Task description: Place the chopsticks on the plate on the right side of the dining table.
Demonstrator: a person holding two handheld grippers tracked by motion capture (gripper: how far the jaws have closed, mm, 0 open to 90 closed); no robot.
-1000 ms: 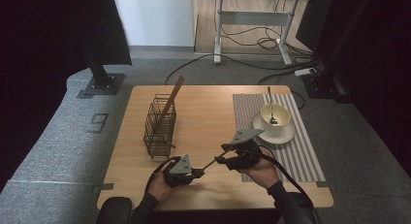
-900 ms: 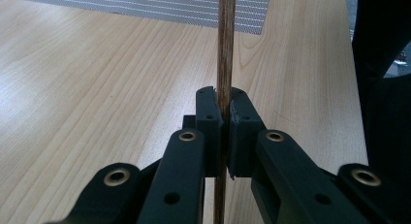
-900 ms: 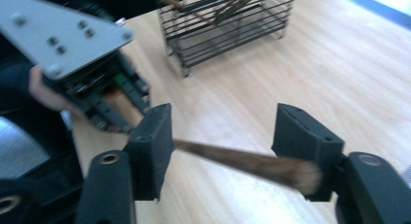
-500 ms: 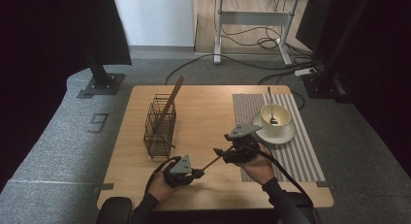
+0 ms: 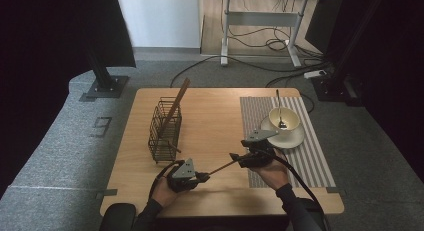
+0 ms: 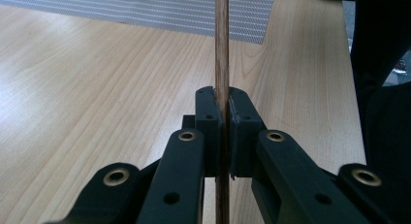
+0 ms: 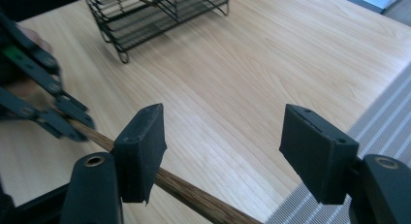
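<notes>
With the left hand-held gripper [image 5: 200, 177] clamped on the chopstick [image 5: 222, 167] low in the frame's middle and the right hand-held gripper [image 5: 236, 157] spread apart beside it, carry it level – probably – to the wire basket [image 5: 164, 129] at centre left.

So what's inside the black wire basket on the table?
A brown wooden stick leans inside the wire basket, its top poking out past the rim. Its lower end and the basket's floor are too screened by the wires to tell.

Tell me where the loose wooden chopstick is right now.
In the high view, the chopstick hangs over the table's near middle, clamped by the left gripper, its far end between the right gripper's open fingers.
</notes>
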